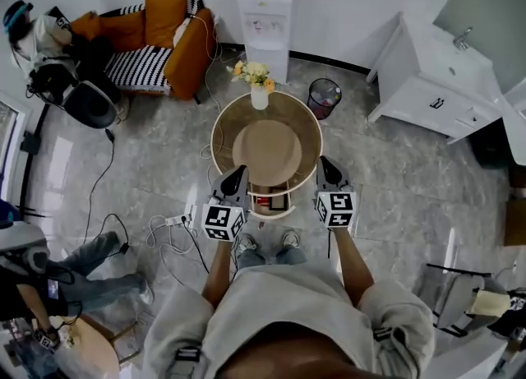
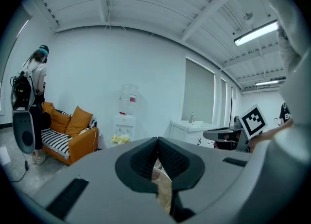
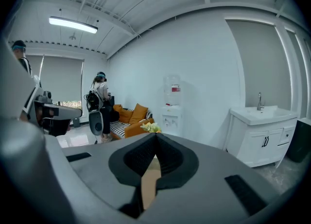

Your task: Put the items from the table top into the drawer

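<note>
Left gripper: the left gripper [image 1: 241, 171] is at lower centre of the head view, beside the near-left rim of the table. Its own view [image 2: 157, 139] shows the pads meeting tip to tip, with nothing between them.
Right gripper: the right gripper [image 1: 323, 161] mirrors it at the near-right rim. Its jaws are likewise pressed together and empty [image 3: 156, 135].
Why held so: both grippers point roughly level across the table and carry nothing. This looks like a pause between steps rather than a reach.
Table top: the round table [image 1: 220, 135] has a tan centre and a glass rim. It bears only a vase of flowers [image 1: 259, 94] at its far edge. I see no loose items left on it.
Drawer: the drawer [image 1: 284, 211] is pulled out under the near edge, between the two grippers. It holds a small red-and-white thing [image 1: 263, 201] and something dark beside it, both too small to name.
Progress: the items appear to be in the drawer already. Pushing it shut is probably what is left.
Edges: the open drawer front juts toward the person's shoes [image 1: 246, 242], so a push has to come from the near side, below the rim.
Open room: the floor on both sides of the table is bare tile. The cables [image 1: 168, 225] lie at lower left and the waste bin [image 1: 324, 96] stands past the far-right rim, both well apart from the grippers.
</note>
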The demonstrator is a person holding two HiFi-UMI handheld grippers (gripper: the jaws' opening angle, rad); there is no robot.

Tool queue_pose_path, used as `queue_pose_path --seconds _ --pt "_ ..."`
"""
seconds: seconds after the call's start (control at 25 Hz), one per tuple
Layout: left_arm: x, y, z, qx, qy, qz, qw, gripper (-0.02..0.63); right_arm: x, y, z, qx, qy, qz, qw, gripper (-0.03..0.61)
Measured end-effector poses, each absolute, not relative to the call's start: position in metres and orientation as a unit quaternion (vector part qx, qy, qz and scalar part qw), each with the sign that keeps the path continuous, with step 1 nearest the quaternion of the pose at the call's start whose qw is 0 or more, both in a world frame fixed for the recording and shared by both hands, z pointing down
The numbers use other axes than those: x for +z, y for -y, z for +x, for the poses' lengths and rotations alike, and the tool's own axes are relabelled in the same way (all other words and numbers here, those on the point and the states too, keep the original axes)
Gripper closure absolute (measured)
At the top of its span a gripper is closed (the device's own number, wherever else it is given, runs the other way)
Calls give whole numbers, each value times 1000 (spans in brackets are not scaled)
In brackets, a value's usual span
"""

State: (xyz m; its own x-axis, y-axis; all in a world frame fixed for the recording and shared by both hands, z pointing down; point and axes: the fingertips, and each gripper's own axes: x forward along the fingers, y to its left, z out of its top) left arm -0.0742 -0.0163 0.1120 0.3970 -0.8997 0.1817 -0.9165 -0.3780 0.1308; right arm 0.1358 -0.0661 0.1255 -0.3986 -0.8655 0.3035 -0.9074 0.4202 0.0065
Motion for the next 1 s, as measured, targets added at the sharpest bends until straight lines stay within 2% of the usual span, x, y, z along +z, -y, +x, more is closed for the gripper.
queue_pose_path --seconds 0.32,0.64,1.0 --pt "63 6 -102 26 570 819 63 598 87 50 145 58 830 544 112 555" --pt "33 22 -140 25 578 814 54 598 50 63 142 53 815 568 100 555" --pt "24 10 -141 12 585 810 40 598 57 41 151 51 813 573 95 555"
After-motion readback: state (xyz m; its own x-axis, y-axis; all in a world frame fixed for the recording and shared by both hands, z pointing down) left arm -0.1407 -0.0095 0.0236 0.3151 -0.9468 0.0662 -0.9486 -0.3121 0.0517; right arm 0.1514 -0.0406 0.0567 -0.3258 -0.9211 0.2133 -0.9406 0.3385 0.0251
